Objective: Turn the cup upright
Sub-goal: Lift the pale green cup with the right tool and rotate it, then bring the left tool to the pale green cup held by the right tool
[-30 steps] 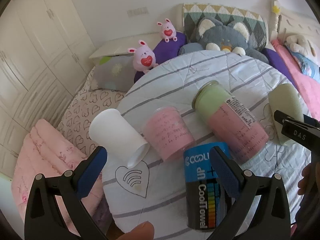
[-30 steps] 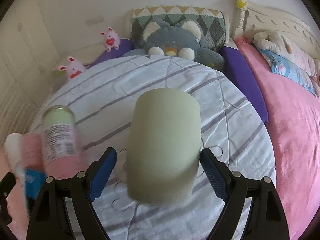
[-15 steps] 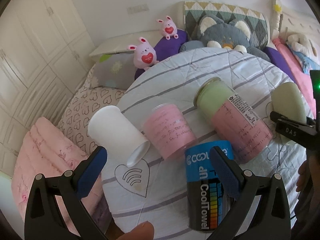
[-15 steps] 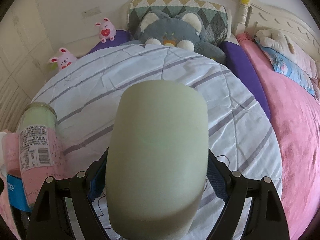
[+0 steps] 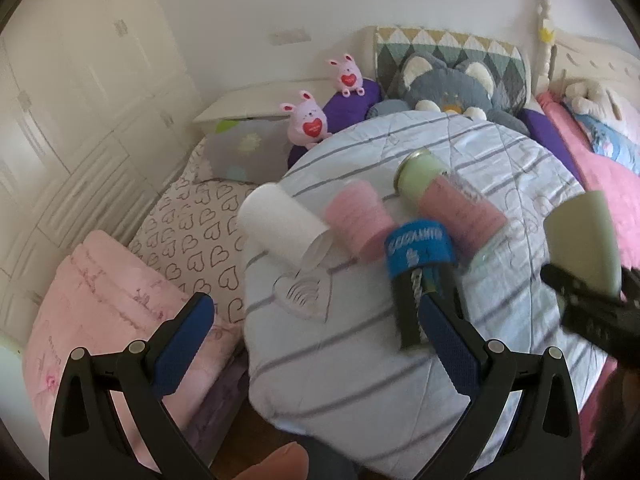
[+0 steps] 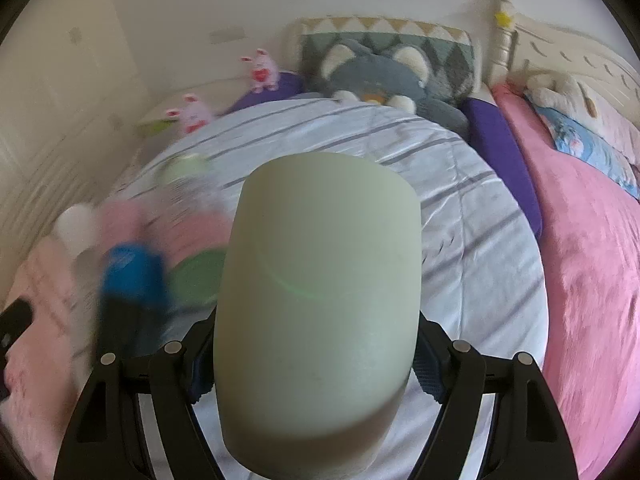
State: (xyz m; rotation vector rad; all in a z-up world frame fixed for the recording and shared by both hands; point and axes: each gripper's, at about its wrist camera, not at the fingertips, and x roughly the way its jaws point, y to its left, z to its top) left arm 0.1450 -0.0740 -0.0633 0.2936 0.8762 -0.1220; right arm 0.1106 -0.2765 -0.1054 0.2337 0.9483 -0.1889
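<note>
A pale green cup [image 6: 320, 296] fills the right wrist view, its closed base pointing away from me. My right gripper [image 6: 312, 364] is shut on it, blue pads pressed against both sides, and holds it above the striped round table [image 6: 460, 208]. It also shows at the right edge of the left wrist view [image 5: 584, 236], in the black right gripper [image 5: 592, 300]. My left gripper [image 5: 320, 344] is open and empty near the table's front edge.
On the table lie a white cup [image 5: 280, 232], a pink cup [image 5: 358, 222], a green-and-pink jar [image 5: 448, 196] and a blue-and-black can [image 5: 420, 272]. Plush toys and pillows sit behind. A pink blanket [image 5: 104, 312] lies left, a pink bed [image 6: 592, 280] right.
My right gripper closed its jaws onto the green cup and lifted it off the table. My left gripper drew back and to the left, still open.
</note>
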